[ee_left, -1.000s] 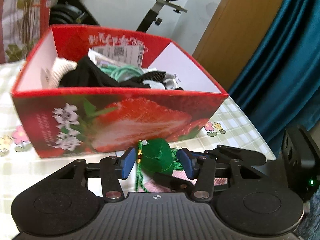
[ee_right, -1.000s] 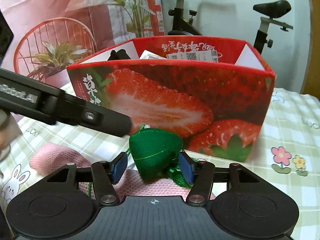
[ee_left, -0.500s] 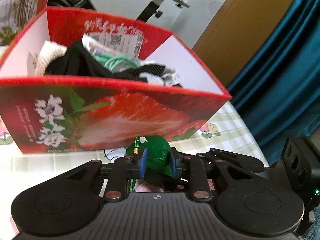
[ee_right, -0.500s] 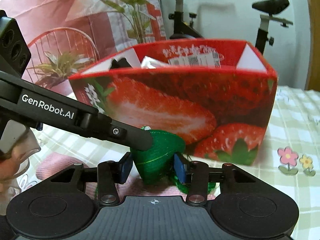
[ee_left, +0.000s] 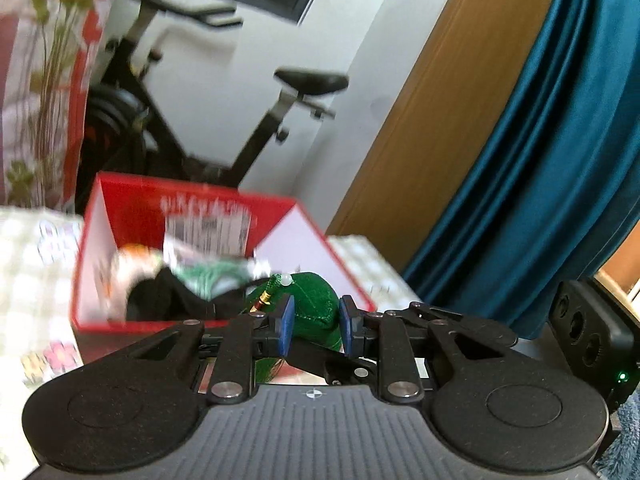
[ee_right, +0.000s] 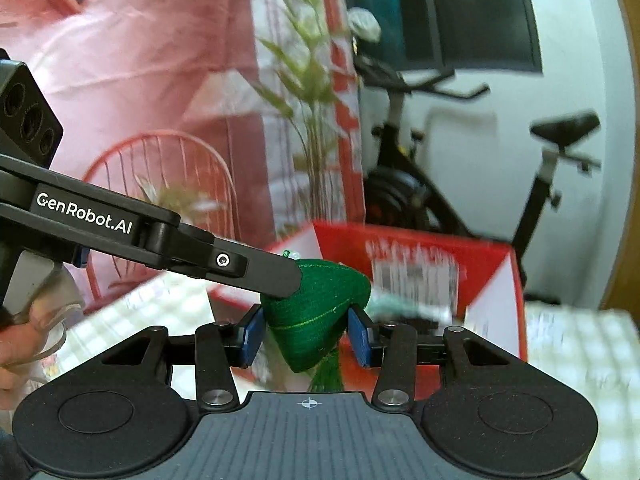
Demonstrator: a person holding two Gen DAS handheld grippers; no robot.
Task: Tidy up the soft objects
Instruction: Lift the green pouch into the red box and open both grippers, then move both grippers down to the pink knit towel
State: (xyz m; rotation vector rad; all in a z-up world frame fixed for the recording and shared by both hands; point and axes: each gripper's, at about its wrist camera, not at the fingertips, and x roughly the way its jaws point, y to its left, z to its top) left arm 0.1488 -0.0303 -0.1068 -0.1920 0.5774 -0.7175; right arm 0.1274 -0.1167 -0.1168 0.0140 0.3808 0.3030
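A green stuffed pouch (ee_left: 314, 312) (ee_right: 316, 320) with a bead, gold clasp and tassel hangs in the air, held by both grippers at once. My left gripper (ee_left: 314, 330) is shut on it, blue pads pressing its sides. My right gripper (ee_right: 306, 334) is shut on its wider part, and the left gripper's black finger (ee_right: 256, 274) reaches in from the left onto its top. Beyond it sits the red strawberry box (ee_left: 120, 322) (ee_right: 420, 240), holding black, white and pale green soft items (ee_left: 188, 280) and a labelled packet.
A checked tablecloth (ee_left: 32, 264) (ee_right: 580, 344) covers the table around the box. An exercise bike (ee_left: 224, 140) (ee_right: 440, 184) stands behind, with a teal curtain (ee_left: 540, 180) and wooden door at right. A gloved hand (ee_right: 28, 328) holds the left gripper.
Both grippers closed onto the green pouch and lifted it off the pink cloth, up to the level of the box rim. The box now appears lower in both views.
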